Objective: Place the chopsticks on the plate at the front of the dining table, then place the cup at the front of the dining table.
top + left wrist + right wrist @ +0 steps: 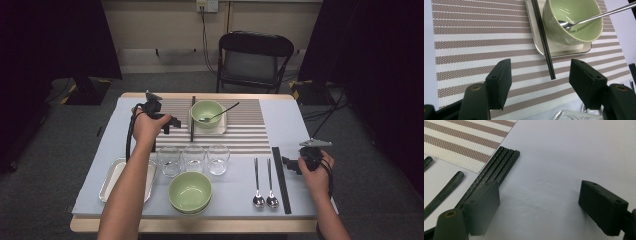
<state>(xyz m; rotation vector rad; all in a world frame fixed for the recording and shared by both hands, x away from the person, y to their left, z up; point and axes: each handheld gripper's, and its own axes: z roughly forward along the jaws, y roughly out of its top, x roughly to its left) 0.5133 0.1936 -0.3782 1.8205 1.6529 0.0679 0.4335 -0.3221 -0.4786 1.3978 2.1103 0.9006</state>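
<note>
Grey surface, striped mat (250, 131) at far edge. Place setting partly laid: bowl (574, 20), spoon (596, 16) on tray (564, 50); chopstick (544, 40) across its edge. Left tongs (540, 80) wide, empty, straddling chopstick tip. Right tongs (539, 205) wide beside spare chopsticks (496, 171) near right edge.

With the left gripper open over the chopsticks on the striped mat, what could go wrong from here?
1. The chopsticks lean on the rim of the small tray beside the green bowl; a sideways nudge from the left gripper could roll them off or shift the tray.
2. The spoon sticks out of that bowl and might be tipped out if the bowl is bumped.
</note>
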